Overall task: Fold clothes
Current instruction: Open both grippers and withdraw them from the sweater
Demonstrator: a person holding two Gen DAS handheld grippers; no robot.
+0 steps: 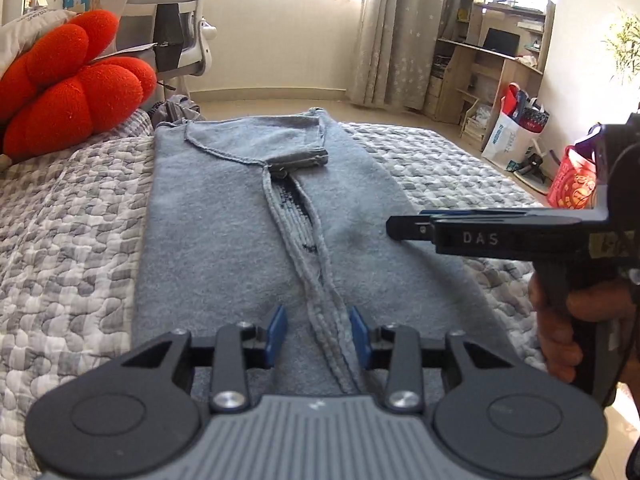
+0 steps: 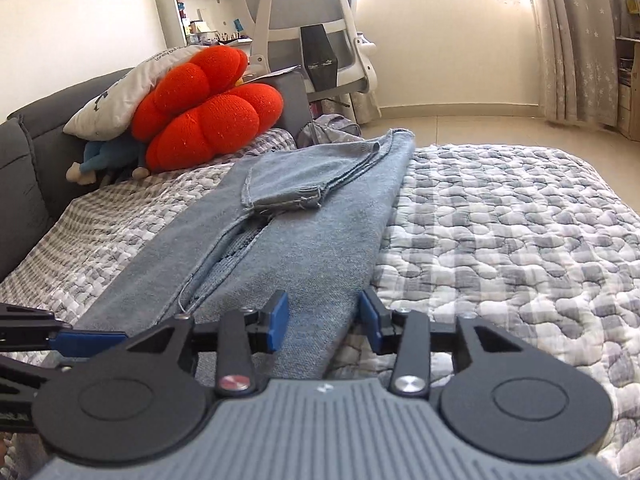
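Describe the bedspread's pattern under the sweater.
Grey-and-white quilted check bedspread, clearest in the right wrist view.

Sunlit room — curtains (image 1: 394,36), wooden desk (image 1: 492,68), office chair (image 2: 316,28).

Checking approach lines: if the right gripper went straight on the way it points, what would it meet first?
Most likely the grey sweater near its right edge; the right gripper is open and tilted down over it. Depth is unclear.
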